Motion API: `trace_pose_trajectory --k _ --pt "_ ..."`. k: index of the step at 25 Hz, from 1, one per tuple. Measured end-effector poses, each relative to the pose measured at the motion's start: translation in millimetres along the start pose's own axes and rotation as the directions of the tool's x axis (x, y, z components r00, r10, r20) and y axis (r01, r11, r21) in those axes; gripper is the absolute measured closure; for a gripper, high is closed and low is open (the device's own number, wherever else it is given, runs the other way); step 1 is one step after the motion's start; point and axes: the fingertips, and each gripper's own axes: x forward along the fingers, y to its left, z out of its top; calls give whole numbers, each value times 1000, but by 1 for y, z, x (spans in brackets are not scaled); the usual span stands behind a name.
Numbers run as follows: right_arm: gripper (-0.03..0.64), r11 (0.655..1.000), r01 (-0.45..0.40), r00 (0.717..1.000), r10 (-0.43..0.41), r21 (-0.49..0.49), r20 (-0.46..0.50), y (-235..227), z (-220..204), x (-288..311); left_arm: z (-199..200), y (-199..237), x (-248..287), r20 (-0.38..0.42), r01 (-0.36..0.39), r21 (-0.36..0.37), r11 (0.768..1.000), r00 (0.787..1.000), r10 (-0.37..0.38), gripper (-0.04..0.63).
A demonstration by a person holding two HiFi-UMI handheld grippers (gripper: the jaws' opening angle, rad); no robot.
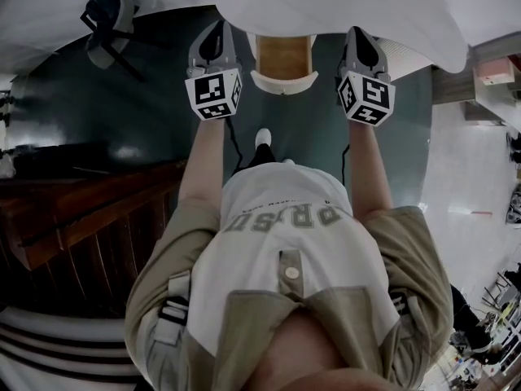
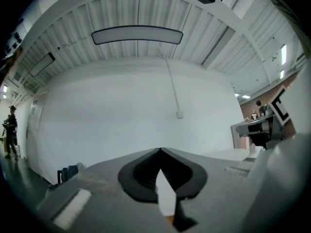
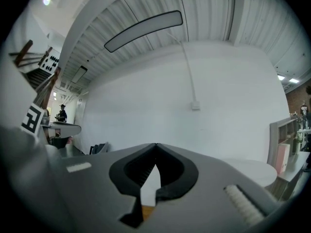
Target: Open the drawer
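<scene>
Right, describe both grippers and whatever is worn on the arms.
The left gripper and right gripper match: grey tapered shells with black ribbed pads inside the jaws. The left cube and right cube behind them are white with black square markers, and a thin black cable trails from each. The person wears a khaki short-sleeved overshirt over a white T-shirt.

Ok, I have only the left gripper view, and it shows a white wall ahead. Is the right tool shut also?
Observer: Yes. In the right gripper view the right tool is shut, with nothing between its jaws.
Operator: And what is below my tools?
Observer: The head view shows a wooden unit with a white rim on the dark floor, seen between the left tool and the right one.
</scene>
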Motion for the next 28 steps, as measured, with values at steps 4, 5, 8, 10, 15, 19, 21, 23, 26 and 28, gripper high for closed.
trace_pose_trajectory --k 4,5,8,10,15,19,21,23,26,28 --pt "614 1000 10 1000 -10 -4 8 2 3 1 -3 3 1 -5 2 -3 1000 1000 -2 588" --pt "614 1000 13 1000 -13 -5 10 2 3 1 -3 3 1 -7 2 -4 1000 1000 -2 588" --pt "617 999 34 999 -34 -30 9 0 5 1 -4 2 2 -10 7 -2 1000 1000 -7 588" --pt "618 998 42 999 -42 -45 6 0 6 2 -4 1 4 -11 10 -2 1000 1000 -10 588" --pt "618 998 38 999 -38 -43 3 -4 8 4 -7 -1 4 -20 15 3 1000 1000 -15 588" --pt "618 998 34 999 -34 -46 3 -4 9 7 -10 2 5 -27 14 2 1000 1000 -14 588" --pt "618 998 30 1000 -30 -52 -2 -3 9 7 -12 3 5 -32 13 1 1000 999 -13 588" --pt "618 998 23 1000 -24 -53 -8 -3 7 8 -14 4 6 -36 14 -1 1000 999 -14 588" --pt "618 998 17 1000 -18 -54 -18 -2 5 8 -16 4 9 -39 18 -2 1000 999 -18 588" --pt "618 998 17 1000 -18 -57 -22 -2 4 11 -17 5 12 -40 21 -3 1000 999 -21 588"
